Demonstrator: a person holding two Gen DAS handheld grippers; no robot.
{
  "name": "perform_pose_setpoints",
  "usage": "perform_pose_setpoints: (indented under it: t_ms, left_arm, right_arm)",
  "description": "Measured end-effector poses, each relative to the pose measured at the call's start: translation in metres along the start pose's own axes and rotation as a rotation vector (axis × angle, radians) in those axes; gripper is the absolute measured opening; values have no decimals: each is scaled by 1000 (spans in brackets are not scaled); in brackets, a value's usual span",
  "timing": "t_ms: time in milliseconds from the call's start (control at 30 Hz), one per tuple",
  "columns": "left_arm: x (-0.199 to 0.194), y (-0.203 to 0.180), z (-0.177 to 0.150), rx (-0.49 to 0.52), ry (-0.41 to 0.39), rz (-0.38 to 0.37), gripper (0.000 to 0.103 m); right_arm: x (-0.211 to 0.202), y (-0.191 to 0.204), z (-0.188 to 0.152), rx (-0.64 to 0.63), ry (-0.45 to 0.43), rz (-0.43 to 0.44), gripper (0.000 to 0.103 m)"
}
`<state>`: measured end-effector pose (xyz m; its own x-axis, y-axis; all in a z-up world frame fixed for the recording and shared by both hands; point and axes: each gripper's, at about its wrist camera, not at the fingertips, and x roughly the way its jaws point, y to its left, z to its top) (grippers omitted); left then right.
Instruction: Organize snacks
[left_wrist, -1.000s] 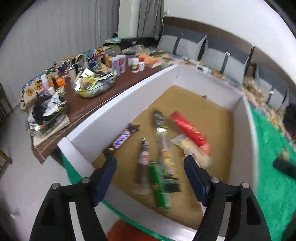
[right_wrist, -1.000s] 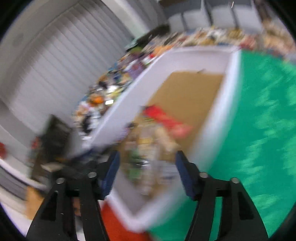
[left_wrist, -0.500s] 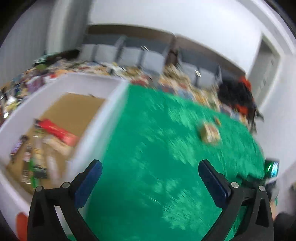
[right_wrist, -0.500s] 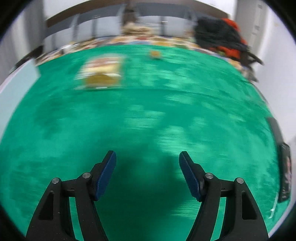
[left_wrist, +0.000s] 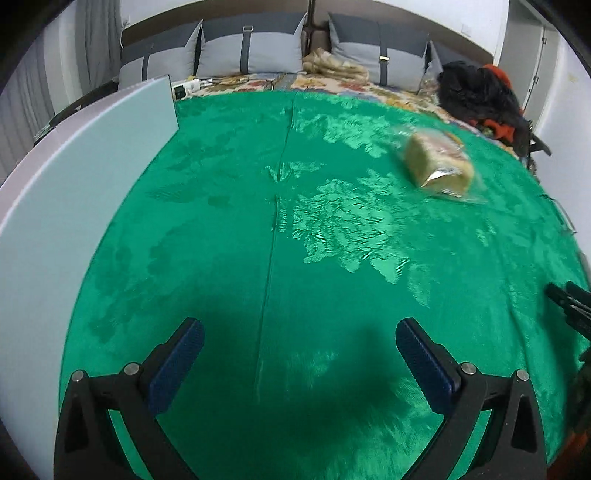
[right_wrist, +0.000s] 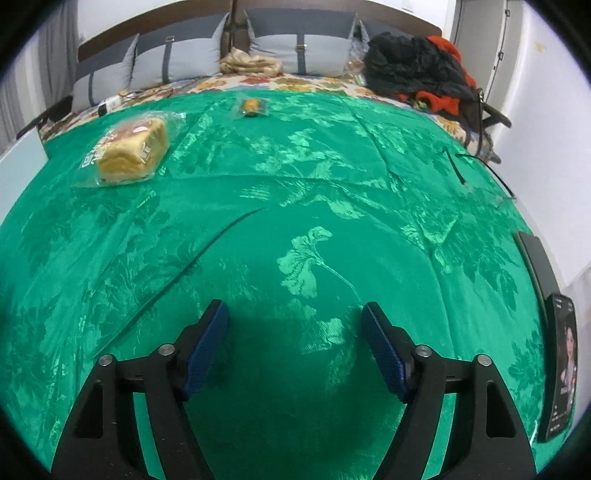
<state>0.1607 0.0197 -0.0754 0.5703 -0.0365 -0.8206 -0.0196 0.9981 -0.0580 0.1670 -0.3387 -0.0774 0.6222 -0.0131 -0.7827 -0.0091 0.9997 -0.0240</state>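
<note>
My left gripper (left_wrist: 299, 339) hangs with its jaws spread wide and empty over the green patterned bedspread (left_wrist: 295, 221), and my right gripper (right_wrist: 295, 325) is also released, grasping nothing. The sliced bread loaf in a clear plastic bag (right_wrist: 127, 149) lies far ahead on the cloth. A small yellow wrapped snack (right_wrist: 252, 106) lies beyond it. The white box wall (left_wrist: 74, 184) stands at my left. A black phone (right_wrist: 563, 365) rests at the right edge, and dark clothes (right_wrist: 417, 66) are piled near the grey pillows (right_wrist: 295, 44).
</note>
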Motion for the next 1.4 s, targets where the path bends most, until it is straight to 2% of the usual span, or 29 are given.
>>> perform_pose_setpoints:
  t_ms: [167, 200, 1400]
  left_arm:
    - [19, 3, 0, 10, 23, 32, 103]
    - [18, 2, -3, 24, 0, 49, 103]
    - [18, 6, -3, 14, -15, 48, 103]
  right_arm:
    - [5, -12, 0, 70, 21, 39, 87]
    - [5, -11, 0, 64, 22, 32, 88]
    - [5, -9, -1, 60, 24, 25, 89]
